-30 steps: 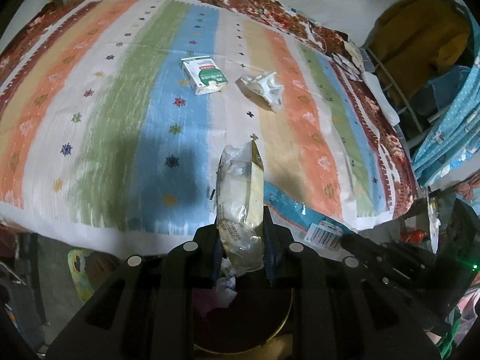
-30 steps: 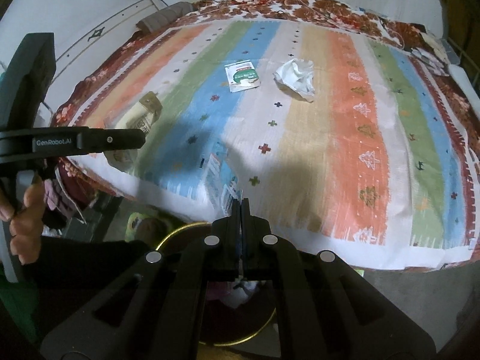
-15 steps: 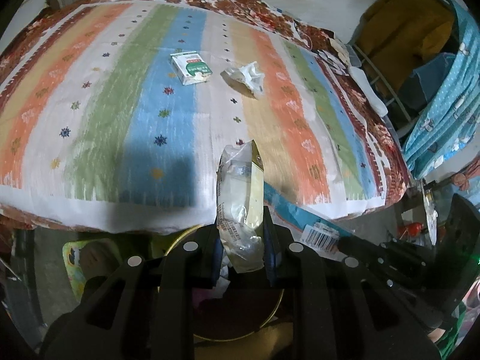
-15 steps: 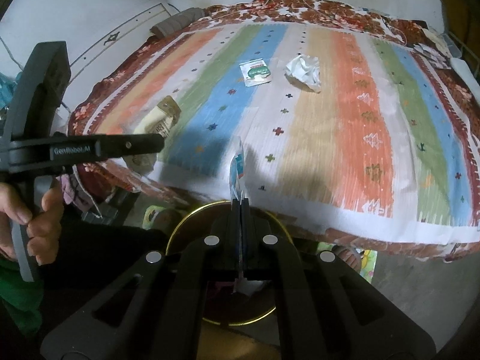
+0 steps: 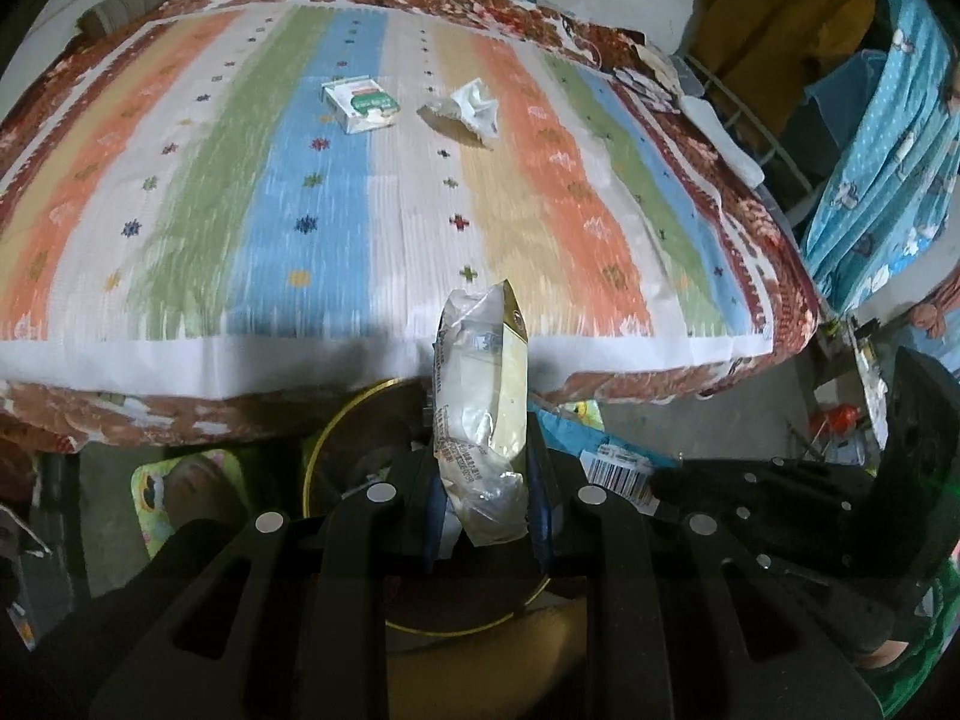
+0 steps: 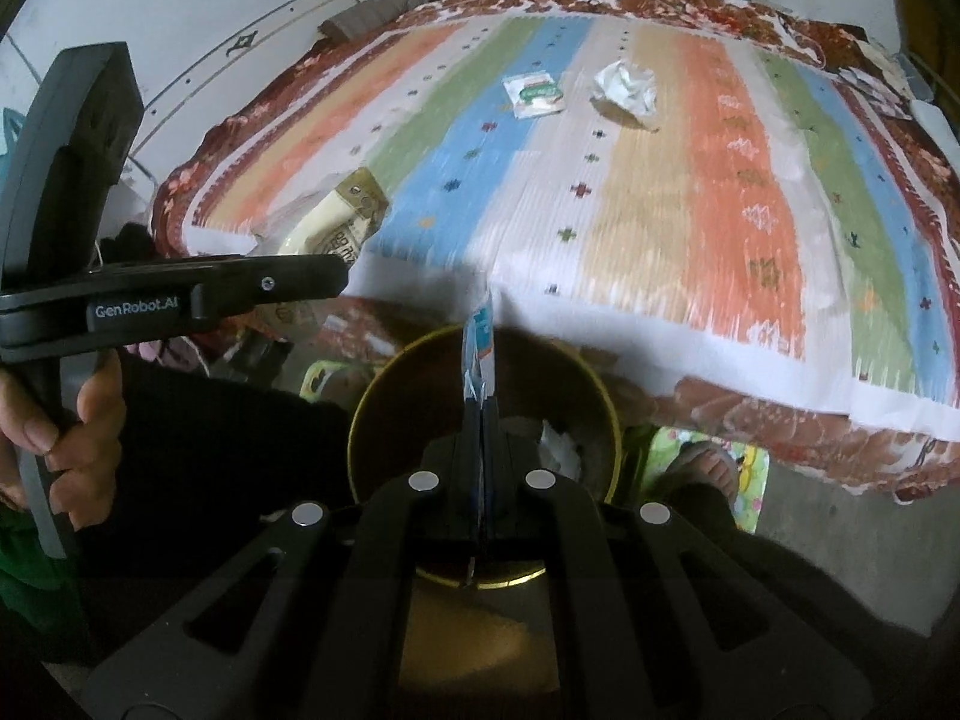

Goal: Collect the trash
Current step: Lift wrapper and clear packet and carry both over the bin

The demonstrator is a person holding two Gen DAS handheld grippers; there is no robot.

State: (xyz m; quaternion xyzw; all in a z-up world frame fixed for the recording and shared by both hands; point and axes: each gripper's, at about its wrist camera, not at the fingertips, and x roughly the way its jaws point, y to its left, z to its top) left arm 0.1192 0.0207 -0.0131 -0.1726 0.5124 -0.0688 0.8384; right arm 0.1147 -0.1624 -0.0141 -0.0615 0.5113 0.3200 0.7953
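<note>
My left gripper (image 5: 480, 480) is shut on a crumpled cream-and-clear snack wrapper (image 5: 480, 396), held over the yellow-rimmed round bin (image 5: 336, 444) below the bed edge. My right gripper (image 6: 480, 414) is shut on a thin blue-and-white wrapper (image 6: 479, 348), seen edge-on, above the same bin (image 6: 384, 396). The cream wrapper (image 6: 342, 222) and the left gripper (image 6: 180, 294) also show in the right wrist view. A green-and-white small box (image 5: 360, 105) and a crumpled white paper (image 5: 471, 108) lie far out on the striped bedspread (image 5: 240, 210).
White crumpled trash (image 6: 561, 447) lies inside the bin. A sandalled foot (image 6: 702, 468) stands right of the bin. Blue patterned cloth (image 5: 882, 138) and a yellow garment (image 5: 774, 18) hang at the right of the bed.
Both grippers have pulled back from the bed with their wrappers. The bin has come fully into view beneath them, and the bed edge is now farther away.
</note>
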